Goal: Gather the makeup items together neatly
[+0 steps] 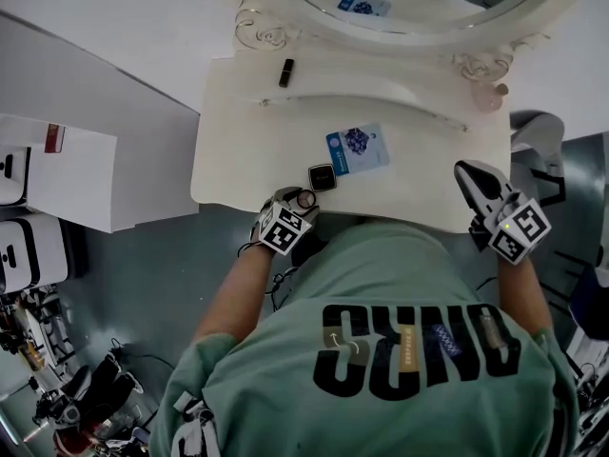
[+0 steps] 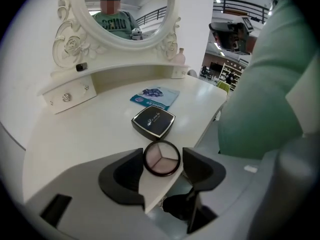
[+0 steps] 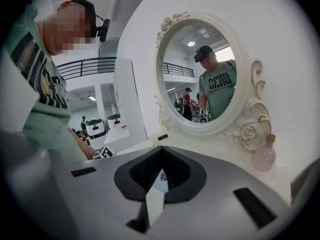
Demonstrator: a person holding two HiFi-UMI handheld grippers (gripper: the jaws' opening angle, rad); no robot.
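A round eyeshadow compact (image 2: 162,158) with three pale shades lies at the front edge of the white vanity table (image 2: 75,139). My left gripper (image 2: 162,153) is open, one jaw on each side of the compact, with thin gaps. Just beyond it sit a black square compact (image 2: 153,121) and a blue packet (image 2: 155,97). From the head view, the left gripper (image 1: 301,204) is at the table's front, next to the square compact (image 1: 323,177) and packet (image 1: 358,149). A black lipstick (image 1: 285,72) lies on the raised shelf. My right gripper (image 1: 468,173) is shut and empty over the table's right front corner.
An ornate oval mirror (image 1: 409,8) stands at the back of the table. A pink perfume bottle (image 1: 492,96) sits on the shelf's right end, also in the right gripper view as the perfume bottle (image 3: 264,155). White boxes (image 1: 38,174) stand on the floor at the left.
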